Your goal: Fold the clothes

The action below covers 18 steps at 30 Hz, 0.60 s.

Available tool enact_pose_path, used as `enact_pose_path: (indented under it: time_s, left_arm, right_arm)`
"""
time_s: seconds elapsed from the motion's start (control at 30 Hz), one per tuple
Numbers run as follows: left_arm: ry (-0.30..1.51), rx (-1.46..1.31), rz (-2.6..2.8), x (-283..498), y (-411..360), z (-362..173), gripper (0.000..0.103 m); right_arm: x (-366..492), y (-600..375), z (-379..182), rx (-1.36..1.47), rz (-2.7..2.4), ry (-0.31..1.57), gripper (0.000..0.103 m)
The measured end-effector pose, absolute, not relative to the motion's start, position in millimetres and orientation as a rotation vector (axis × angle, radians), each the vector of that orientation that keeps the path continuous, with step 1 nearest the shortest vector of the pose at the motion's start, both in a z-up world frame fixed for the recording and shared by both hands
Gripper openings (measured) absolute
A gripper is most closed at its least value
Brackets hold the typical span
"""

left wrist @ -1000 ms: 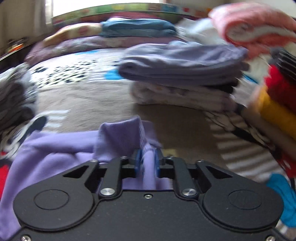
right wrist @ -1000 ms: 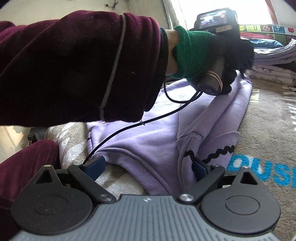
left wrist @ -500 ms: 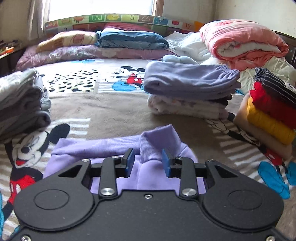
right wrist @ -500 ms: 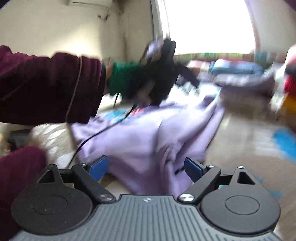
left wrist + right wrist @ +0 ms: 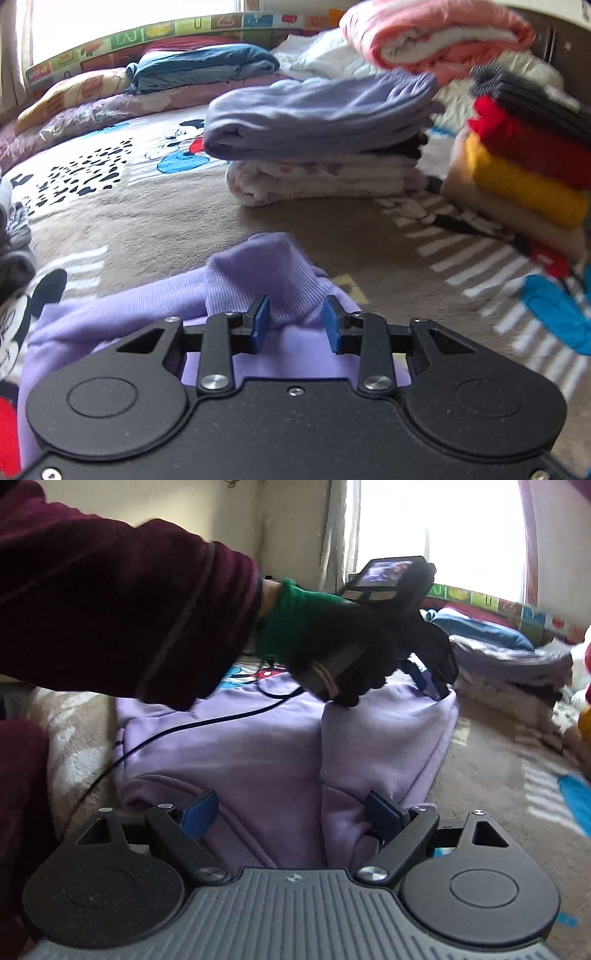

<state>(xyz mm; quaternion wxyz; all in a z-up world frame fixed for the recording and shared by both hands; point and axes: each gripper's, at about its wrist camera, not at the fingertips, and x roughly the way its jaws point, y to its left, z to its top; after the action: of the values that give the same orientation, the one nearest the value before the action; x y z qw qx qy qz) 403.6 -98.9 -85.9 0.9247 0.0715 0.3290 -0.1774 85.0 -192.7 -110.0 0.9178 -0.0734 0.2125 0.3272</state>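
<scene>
Straddling lilac sweatshirt [image 5: 155,325] cuff, left gripper [image 5: 295,325] parted, right gripper [image 5: 291,818] wide, unloaded

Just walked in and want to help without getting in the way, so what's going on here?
A person is folding a lilac sweatshirt on the bed blanket, with handheld tongs in each hand. The left tongs stand slightly apart around the ribbed cuff, not pinching it. The right tongs stand wide open over the hem. Folded stacks sit beyond.
</scene>
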Motion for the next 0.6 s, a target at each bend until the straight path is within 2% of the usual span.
enact_pose_path:
  time_s: [0.23,0.37,0.47,0.6]
  left_arm:
    - [0.725,0.193,-0.337,445.5,-113.7,-92.8,0.033]
    - [0.774,0.196,-0.319,465.1,-116.7,-100.6,0.041]
    - [0.822,0.135,-0.297,476.9,-113.4,-102.2,0.048]
    - [0.803,0.011,-0.284,476.4,-101.7,-84.2,0.046]
  right_arm:
    - [89.1,-196.7,-117.4,-0.078,0.711,0.466,0.089]
    - [87.5,-193.5,-118.8,-0.073,0.723,0.471,0.092]
    - [89.0,-193.7,-120.4,-0.071,0.735,0.472,0.094]
    - [89.5,-195.2,-121.5,-0.060,0.742,0.466,0.095]
